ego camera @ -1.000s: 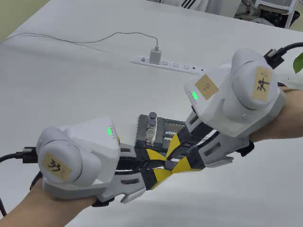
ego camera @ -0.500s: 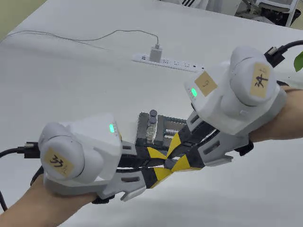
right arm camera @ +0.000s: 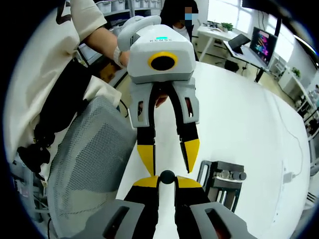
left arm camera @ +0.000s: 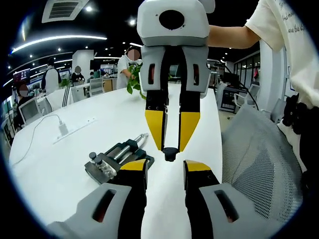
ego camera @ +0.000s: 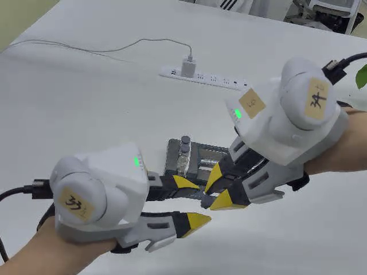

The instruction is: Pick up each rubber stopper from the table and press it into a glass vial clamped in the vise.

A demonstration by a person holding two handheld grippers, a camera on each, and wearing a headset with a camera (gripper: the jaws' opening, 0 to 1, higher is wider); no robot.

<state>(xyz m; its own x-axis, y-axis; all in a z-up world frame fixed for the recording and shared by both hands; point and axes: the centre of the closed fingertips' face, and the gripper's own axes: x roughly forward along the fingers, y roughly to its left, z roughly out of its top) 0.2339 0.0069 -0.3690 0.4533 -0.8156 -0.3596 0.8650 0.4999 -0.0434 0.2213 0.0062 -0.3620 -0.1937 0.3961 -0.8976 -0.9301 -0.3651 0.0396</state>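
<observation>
white tabletop [ego camera: 86, 109] carries everything here. two grippers over it, each with a tan handwritten sticker. the left gripper [left arm camera: 165, 167] has a sticker [ego camera: 74, 203] that reads "33". the right gripper [ego camera: 208, 199] has a sticker [ego camera: 316, 98] that reads "34", plus a second, smaller sticker [ego camera: 251, 104] i can't quite read. there's one green light on each body. the left gripper's casing has a line of small print in the right gripper view, too tiny to make out.

left fingers [ego camera: 186, 182] are spread wide, holding nothing. right fingers [ego camera: 217, 173] are pinched narrow on one black rubber stopper [right arm camera: 167, 177], held up off the tabletop on the near side of the vise, right at the gap between the left fingers.

one grey mesh chair [right arm camera: 94, 149] sits by the table edge. one white power strip [ego camera: 215, 79] lies farther back with one white charger [ego camera: 188, 67] plugged in, its cable running off to the left.

one small metal vise [ego camera: 200, 156] stands just behind the fingertips. it clamps what look like two glass vials [ego camera: 182, 163] in a row, and the far one has a dark stopper [ego camera: 185, 140] on top.
</observation>
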